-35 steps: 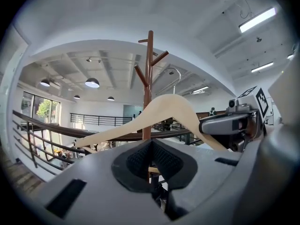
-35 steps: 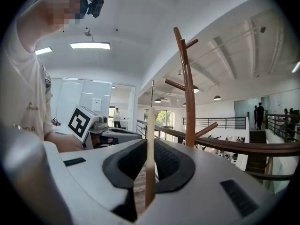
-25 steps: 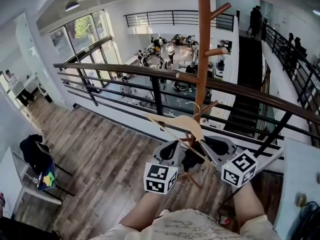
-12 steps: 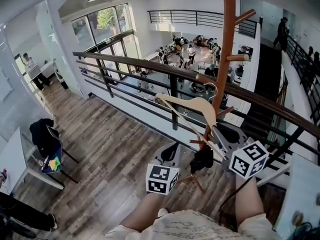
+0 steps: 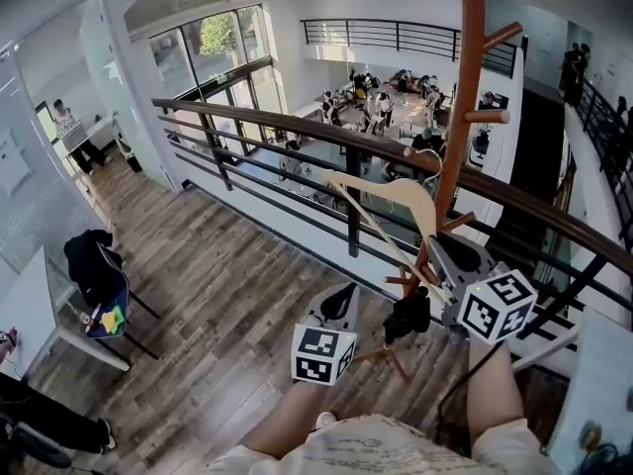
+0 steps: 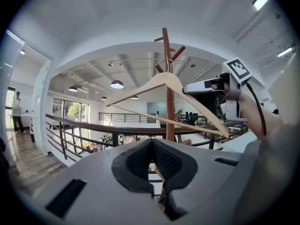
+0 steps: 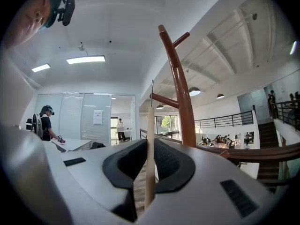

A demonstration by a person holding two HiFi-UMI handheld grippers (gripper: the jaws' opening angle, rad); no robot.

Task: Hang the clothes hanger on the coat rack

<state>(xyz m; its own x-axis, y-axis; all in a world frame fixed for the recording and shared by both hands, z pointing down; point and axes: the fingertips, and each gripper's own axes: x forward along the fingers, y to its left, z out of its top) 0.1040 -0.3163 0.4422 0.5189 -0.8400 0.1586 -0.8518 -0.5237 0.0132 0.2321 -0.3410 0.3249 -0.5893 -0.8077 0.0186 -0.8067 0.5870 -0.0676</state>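
A pale wooden hanger [image 5: 391,198] hangs in the air, with my right gripper [image 5: 442,253] shut on the end of its right arm. Its metal hook [image 5: 432,162] sits just left of the brown coat rack pole [image 5: 461,107], below a short peg [image 5: 487,117]. In the right gripper view the hanger's arm [image 7: 149,144] stands edge-on between the pads, with the pole [image 7: 180,93] close ahead. My left gripper [image 5: 340,303] is lower and to the left, shut with nothing between its pads. Its own view shows the hanger [image 6: 164,81], the pole [image 6: 169,107] and the right gripper [image 6: 212,86].
A dark railing with a wooden handrail [image 5: 297,132] runs behind the rack, and beyond it is an open floor below with people. A chair with dark clothing [image 5: 94,265] stands at left. A white table edge [image 5: 603,364] is at right.
My right gripper has risen and carried the hanger up and right, bringing its hook nearer the pole. The left gripper has stayed low, apart from the hanger.
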